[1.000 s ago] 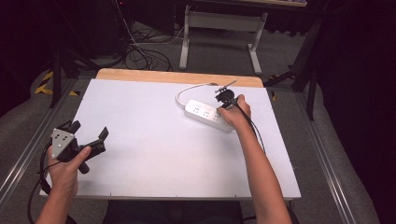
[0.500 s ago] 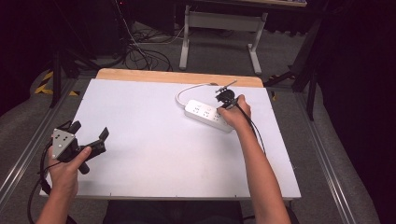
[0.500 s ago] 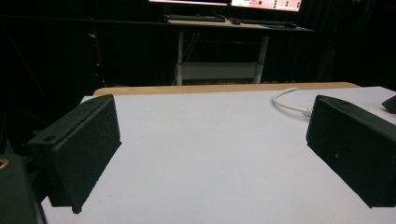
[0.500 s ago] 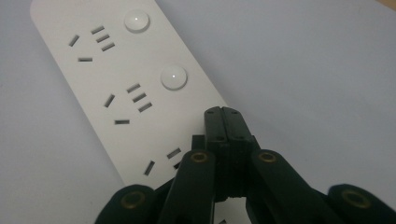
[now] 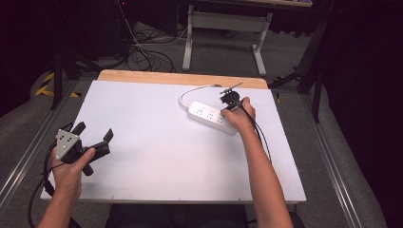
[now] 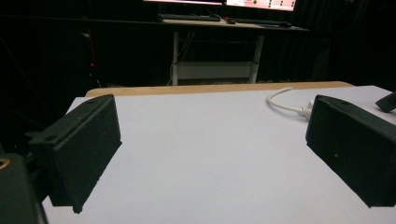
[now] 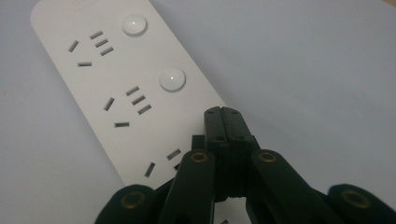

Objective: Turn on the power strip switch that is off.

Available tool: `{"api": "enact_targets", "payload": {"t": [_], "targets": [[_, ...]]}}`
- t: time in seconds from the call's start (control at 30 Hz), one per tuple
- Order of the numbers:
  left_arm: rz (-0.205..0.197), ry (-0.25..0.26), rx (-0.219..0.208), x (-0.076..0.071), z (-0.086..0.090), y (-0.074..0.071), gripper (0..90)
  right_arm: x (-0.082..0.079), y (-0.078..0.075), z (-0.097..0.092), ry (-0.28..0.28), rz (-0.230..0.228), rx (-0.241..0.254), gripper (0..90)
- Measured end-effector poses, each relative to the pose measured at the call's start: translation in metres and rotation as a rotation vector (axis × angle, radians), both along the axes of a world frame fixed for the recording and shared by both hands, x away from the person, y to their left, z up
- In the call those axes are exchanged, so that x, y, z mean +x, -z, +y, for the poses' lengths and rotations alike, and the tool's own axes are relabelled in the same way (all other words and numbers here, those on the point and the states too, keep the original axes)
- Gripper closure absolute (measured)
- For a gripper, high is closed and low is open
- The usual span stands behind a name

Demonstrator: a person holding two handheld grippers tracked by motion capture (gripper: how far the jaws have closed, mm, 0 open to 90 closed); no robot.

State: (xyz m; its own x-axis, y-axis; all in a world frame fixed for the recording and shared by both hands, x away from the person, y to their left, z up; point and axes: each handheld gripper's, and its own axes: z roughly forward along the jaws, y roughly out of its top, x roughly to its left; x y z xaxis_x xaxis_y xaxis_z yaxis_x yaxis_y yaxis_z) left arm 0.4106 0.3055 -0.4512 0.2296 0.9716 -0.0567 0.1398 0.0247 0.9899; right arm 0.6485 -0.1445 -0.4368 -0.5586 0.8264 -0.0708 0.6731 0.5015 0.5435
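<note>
The right gripper [image 7: 223, 112] rests its closed, empty fingers on the power strip [image 7: 107, 79]. The left gripper [image 5: 92, 135] hovers over the table [image 5: 157, 156], fingers wide.

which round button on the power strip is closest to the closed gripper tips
The nearer round button, beside the second socket group, sits just ahead of the shut right gripper. The other button lies farther along the power strip.

Setting: lab or recording workroom. Evidence: white worktop [image 5: 157, 142] with a wooden far edge, flanked by metal rails [image 5: 26, 156] on grey carpet; loose cables [image 5: 142, 57] on the floor behind; a white-framed desk [image 6: 215, 70] with lit monitors [image 6: 219, 2] beyond; dark surroundings all round.
</note>
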Motion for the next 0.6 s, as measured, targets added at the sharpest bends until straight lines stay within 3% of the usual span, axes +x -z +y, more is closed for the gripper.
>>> {"api": "enact_targets", "payload": {"t": [0.6], "targets": [[0.006,0.0,-0.002,0.0025,-0.0006,0.0008,3.9,0.0014,-0.0009,-0.0045,-0.009,0.005,0.032,90.0]]}}
